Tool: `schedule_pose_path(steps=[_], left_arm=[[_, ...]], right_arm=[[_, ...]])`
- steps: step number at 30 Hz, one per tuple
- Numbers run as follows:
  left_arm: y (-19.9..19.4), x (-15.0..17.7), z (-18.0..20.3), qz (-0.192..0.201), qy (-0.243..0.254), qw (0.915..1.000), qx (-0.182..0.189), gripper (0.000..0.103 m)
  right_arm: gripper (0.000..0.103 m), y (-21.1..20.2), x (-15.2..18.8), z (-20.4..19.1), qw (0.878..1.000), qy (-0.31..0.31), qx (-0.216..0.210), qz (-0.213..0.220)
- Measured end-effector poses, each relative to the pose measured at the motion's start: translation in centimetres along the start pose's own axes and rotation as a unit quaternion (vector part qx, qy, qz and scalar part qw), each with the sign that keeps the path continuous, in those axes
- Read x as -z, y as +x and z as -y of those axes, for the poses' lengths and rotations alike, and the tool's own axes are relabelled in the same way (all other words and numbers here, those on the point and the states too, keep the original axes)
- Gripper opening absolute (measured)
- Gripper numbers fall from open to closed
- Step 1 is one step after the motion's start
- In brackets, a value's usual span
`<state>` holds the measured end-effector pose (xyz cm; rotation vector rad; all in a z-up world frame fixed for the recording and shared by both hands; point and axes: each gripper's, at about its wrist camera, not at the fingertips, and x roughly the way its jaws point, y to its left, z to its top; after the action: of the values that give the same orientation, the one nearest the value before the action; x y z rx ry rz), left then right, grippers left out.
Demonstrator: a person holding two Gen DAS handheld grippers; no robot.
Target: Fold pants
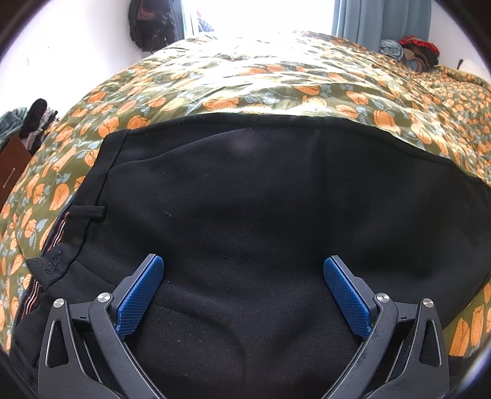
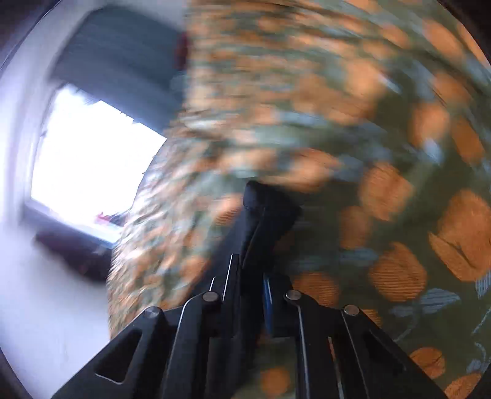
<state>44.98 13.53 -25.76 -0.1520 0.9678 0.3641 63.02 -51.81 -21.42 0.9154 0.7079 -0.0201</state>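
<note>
Black pants (image 1: 260, 208) lie spread on the bed in the left wrist view, waistband with a belt loop (image 1: 87, 212) at the left. My left gripper (image 1: 244, 264) is open just above the pants, its blue pads wide apart and empty. In the right wrist view my right gripper (image 2: 250, 264) is shut on a fold of the black pants fabric (image 2: 267, 211), which sticks up between the jaws. That view is heavily blurred by motion.
The bed has an olive quilt with orange flowers (image 1: 276, 79). A bright window (image 1: 260, 15) and blue curtain (image 1: 380, 18) stand beyond. Dark clothes hang at the wall (image 1: 150, 24). Pillows or clothing (image 1: 414, 52) lie at the far right.
</note>
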Motion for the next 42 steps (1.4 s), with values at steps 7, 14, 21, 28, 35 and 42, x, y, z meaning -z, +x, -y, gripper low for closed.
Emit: schedule_pose_path(steps=[7, 14, 21, 28, 35, 42], left_arm=[[0.1, 0.0, 0.1, -0.001, 0.002, 1.0, -0.005, 0.103], [0.3, -0.2, 0.2, -0.007, 0.002, 0.9999, -0.015, 0.103], [0.2, -0.2, 0.4, -0.011, -0.002, 0.9996, -0.026, 0.103], [0.3, -0.1, 0.3, -0.006, -0.004, 0.9997, -0.022, 0.103], [0.3, 0.1, 0.3, 0.0, -0.005, 0.9998, -0.021, 0.103], [0.3, 0.2, 0.3, 0.007, -0.006, 0.9997, -0.022, 0.103]], right_arm=[[0.004, -13.0, 9.0, -10.1, 0.919, -0.36, -0.129, -0.101], [0.004, -22.6, 11.8, 2.2, 0.946, -0.314, 0.048, -0.069], [0.087, -23.8, 9.4, 3.2, 0.967, -0.241, 0.086, 0.025], [0.085, -8.9, 4.5, -0.2, 0.993, -0.089, -0.066, -0.047], [0.054, 1.7, 0.3, 4.9, 0.998, 0.058, 0.021, -0.025], [0.01, -1.7, 0.3, -6.9, 0.981, -0.18, -0.075, -0.022]])
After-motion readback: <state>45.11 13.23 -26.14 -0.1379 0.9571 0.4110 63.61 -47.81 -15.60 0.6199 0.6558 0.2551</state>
